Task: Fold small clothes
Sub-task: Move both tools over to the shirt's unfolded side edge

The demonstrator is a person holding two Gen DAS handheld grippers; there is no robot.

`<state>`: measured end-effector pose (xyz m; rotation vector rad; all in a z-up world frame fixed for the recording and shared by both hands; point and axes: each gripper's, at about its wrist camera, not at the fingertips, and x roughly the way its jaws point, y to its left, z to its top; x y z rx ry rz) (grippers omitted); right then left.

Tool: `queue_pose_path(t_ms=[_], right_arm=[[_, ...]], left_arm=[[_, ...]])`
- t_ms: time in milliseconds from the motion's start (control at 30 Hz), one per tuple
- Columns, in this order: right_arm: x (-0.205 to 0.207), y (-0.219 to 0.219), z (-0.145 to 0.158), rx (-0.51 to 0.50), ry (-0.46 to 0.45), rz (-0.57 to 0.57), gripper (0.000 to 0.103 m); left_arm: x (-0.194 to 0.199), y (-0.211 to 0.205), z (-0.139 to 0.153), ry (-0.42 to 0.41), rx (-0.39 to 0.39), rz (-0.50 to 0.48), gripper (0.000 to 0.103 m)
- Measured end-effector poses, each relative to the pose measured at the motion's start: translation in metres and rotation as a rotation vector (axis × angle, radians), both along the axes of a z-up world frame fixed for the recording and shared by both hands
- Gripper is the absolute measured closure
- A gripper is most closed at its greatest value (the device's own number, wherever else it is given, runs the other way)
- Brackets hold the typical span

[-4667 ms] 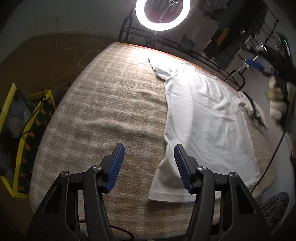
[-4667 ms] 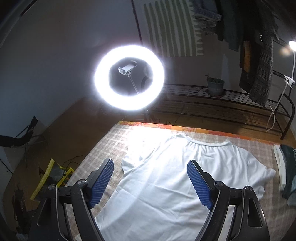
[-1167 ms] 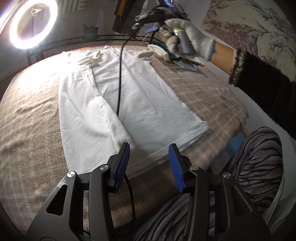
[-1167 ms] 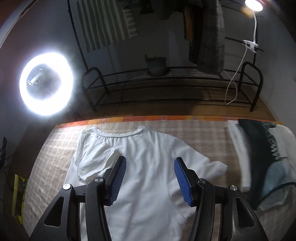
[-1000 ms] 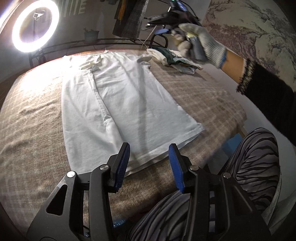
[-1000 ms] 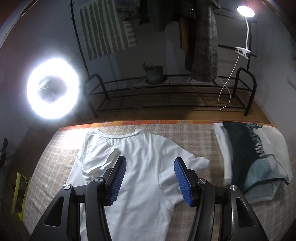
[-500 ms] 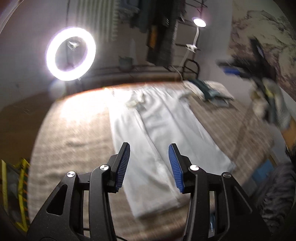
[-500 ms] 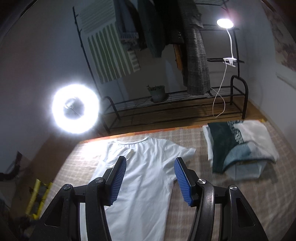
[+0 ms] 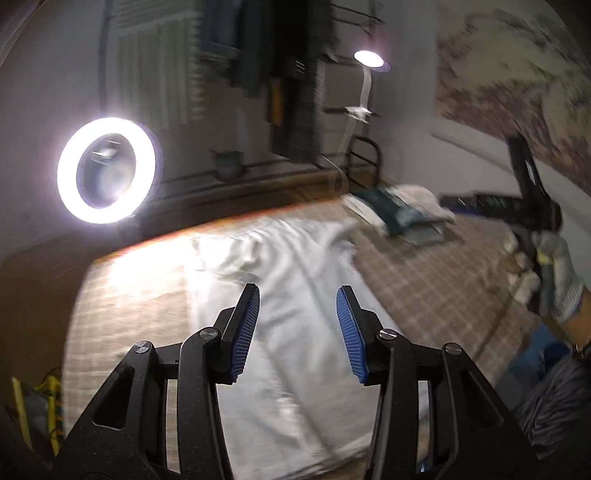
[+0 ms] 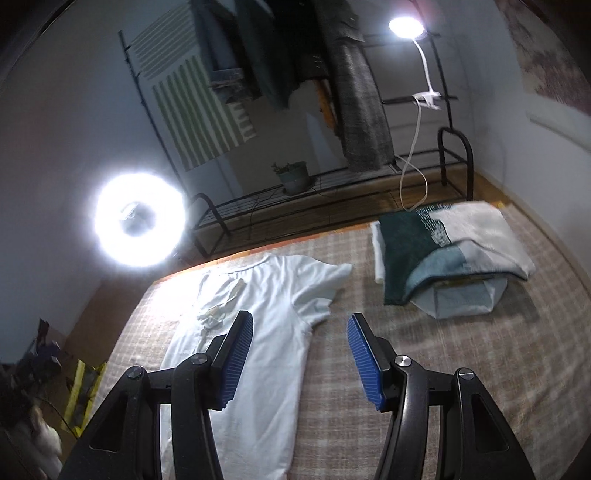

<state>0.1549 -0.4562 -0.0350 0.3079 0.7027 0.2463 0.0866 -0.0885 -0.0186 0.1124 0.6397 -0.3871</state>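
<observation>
A white T-shirt (image 9: 295,295) lies flat on the checked blanket (image 9: 424,280), its left side folded inward over the body, right sleeve still spread. It also shows in the right wrist view (image 10: 273,306). My left gripper (image 9: 297,325) is open and empty, held above the shirt's lower part. My right gripper (image 10: 300,347) is open and empty, held above the shirt's right edge. The right gripper and gloved hand show in the left wrist view (image 9: 535,214), raised at the right.
A stack of folded clothes (image 10: 443,251) lies on the blanket at the far right. A ring light (image 10: 138,221), a metal rack (image 10: 332,192) with a plant pot and a clip lamp (image 10: 406,18) stand beyond the far edge.
Both grippers have lifted and pulled back from the shirt. The left view has swung from the hem to look along the shirt. The right view shows more of the table.
</observation>
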Motion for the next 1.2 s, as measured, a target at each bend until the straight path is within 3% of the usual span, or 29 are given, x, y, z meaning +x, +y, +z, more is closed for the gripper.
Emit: queue_pose_path(t_ms=[167, 300, 433, 533, 667, 967, 1200], right_arm=[[0.001, -0.028, -0.018, -0.001, 0.021, -0.015, 0.047], [0.000, -0.046, -0.026, -0.009, 0.025, -0.019, 0.047], [-0.005, -0.072, -0.027, 0.064, 0.013, -0.018, 0.047], [-0.007, -0.090, -0.028, 0.103, 0.013, -0.033, 0.046], [0.007, -0.098, -0.039, 0.110, 0.054, -0.035, 0.046], [0.075, -0.047, -0.083, 0.194, 0.170, 0.074, 0.046], [0.128, 0.001, -0.124, 0.209, 0.248, 0.096, 0.046]], left_arm=[[-0.008, -0.048, -0.047, 0.110, -0.029, -0.068, 0.059], [-0.012, -0.080, -0.084, 0.187, 0.005, -0.091, 0.059], [-0.018, -0.113, -0.120, 0.209, 0.065, -0.137, 0.059], [-0.030, -0.130, -0.134, 0.250, 0.028, -0.196, 0.059], [-0.045, -0.150, -0.150, 0.265, 0.041, -0.252, 0.059], [-0.054, -0.168, -0.176, 0.289, 0.099, -0.259, 0.058], [-0.056, -0.174, -0.181, 0.233, 0.131, -0.259, 0.058]])
